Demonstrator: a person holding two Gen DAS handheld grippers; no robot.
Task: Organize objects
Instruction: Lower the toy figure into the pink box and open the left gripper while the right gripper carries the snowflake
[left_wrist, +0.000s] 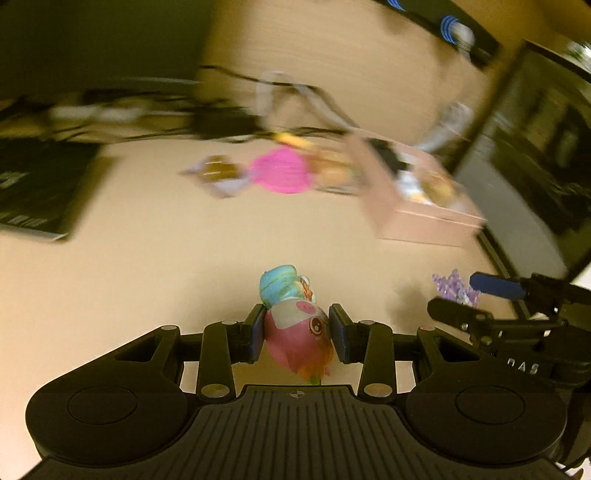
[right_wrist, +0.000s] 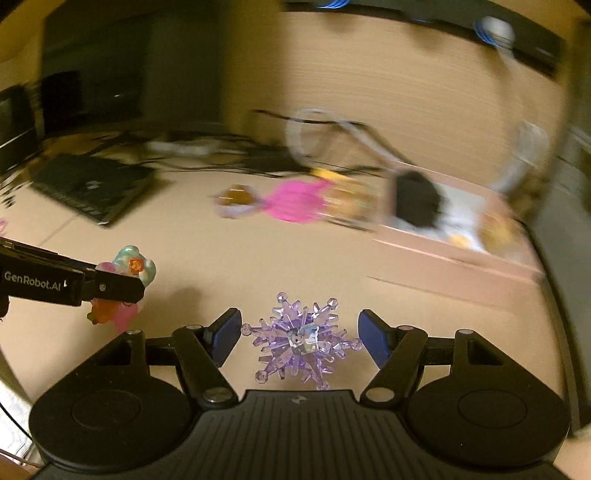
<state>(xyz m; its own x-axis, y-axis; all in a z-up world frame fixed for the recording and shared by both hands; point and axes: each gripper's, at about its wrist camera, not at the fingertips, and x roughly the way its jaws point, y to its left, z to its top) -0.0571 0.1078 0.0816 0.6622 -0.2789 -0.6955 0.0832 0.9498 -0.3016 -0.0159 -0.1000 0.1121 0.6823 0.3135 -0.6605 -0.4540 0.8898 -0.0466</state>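
Note:
My left gripper (left_wrist: 297, 330) is shut on a small pink pig toy (left_wrist: 299, 338) with a light blue top, held above the tan table. It also shows in the right wrist view (right_wrist: 122, 288) at the left. My right gripper (right_wrist: 299, 336) has its jaws around a purple crystal snowflake (right_wrist: 301, 341); the pads look slightly apart from its tips, and whether they grip it is unclear. In the left wrist view the snowflake (left_wrist: 456, 290) shows at the right between the right gripper's fingers. A pink open box (right_wrist: 454, 236) with several items lies far right.
A bright pink round toy (right_wrist: 295, 201) and a brown-and-lilac toy (right_wrist: 236, 201) lie mid-table, blurred. A black laptop (right_wrist: 92, 186) lies at far left. Cables (right_wrist: 229, 162) and a clear hoop (right_wrist: 317, 136) run along the back. A dark monitor (left_wrist: 535, 147) stands at right.

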